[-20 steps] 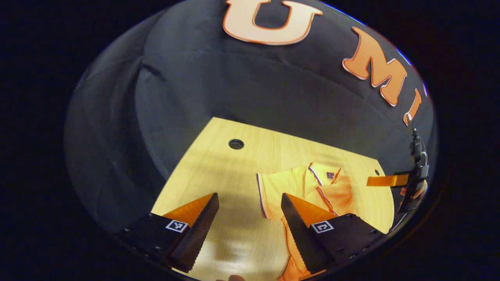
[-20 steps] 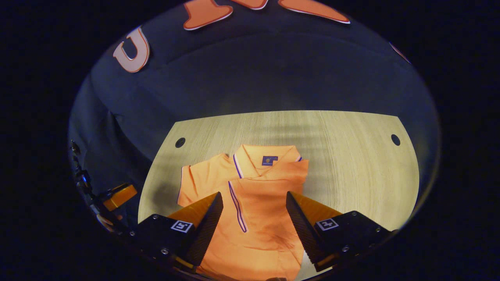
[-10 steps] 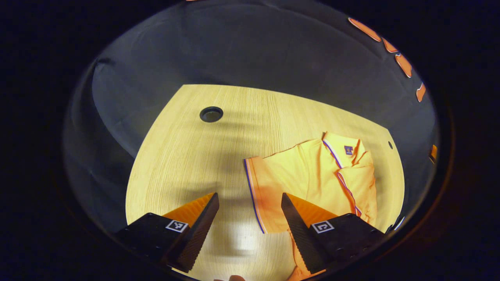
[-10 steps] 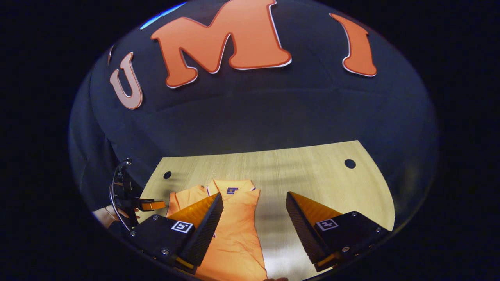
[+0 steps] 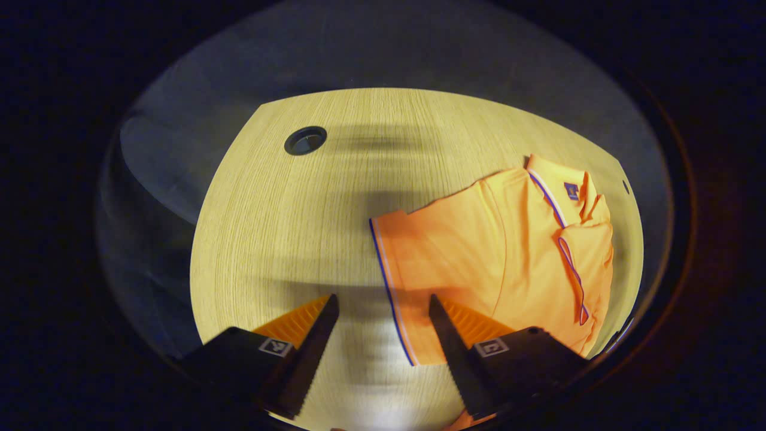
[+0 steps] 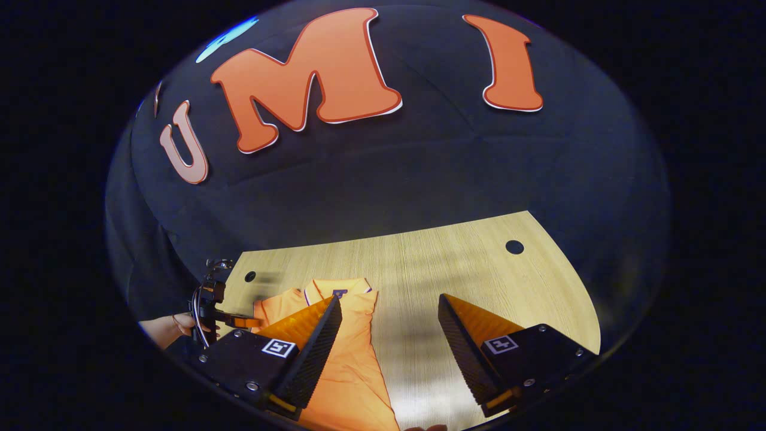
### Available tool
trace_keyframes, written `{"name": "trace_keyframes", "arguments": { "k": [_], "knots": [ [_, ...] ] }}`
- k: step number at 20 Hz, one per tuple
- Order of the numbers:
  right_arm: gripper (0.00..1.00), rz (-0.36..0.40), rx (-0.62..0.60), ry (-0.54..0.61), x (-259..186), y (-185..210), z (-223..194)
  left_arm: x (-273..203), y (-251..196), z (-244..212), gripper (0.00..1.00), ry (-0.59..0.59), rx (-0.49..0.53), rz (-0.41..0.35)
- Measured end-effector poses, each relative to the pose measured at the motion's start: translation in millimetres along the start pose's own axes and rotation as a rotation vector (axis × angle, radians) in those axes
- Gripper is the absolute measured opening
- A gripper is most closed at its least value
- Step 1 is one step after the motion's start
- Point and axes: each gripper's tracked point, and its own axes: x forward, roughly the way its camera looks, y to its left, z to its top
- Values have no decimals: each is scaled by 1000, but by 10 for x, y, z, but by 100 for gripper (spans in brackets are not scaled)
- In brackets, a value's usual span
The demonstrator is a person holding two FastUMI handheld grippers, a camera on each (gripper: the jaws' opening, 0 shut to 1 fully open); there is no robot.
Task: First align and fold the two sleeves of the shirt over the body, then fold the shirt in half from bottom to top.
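Wood table [image 5: 287, 227], orange shirt [image 5: 479, 263], grommet holes [image 5: 305, 140].

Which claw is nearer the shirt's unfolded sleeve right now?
Left. The left claw hangs open just above the unfolded sleeve, its hem between the fingers. The right claw is open, raised on the shirt's other side.

A light wood-grain table [image 5: 287, 239] carries one orange polo shirt [image 5: 479, 263], lying flat. In the left gripper view, a round cable hole [image 5: 306, 140] sits at 11 o'clock, the shirt at 3 o'clock.
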Motion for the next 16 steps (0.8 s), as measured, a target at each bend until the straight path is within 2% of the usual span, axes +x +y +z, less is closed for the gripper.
{"name": "trace_keyframes", "arguments": {
  "k": [1,3,4,10,16],
  "knots": [
    [99,-4,0,0,0,-32,-16,1,-97,-8,53,-1,-21,-28],
    [99,-8,3,1,-13,-54,-34,-7,-111,6,7,-3,-45,-29],
    [99,-9,7,-1,-18,-65,-34,0,-96,-29,2,6,-36,-32],
    [98,-44,-12,-39,-45,-179,20,-200,-153,20,2,-24,-58,-56],
    [99,-26,-2,-54,-67,-175,60,-696,-413,216,1,-108,72,-45]
  ]
}}
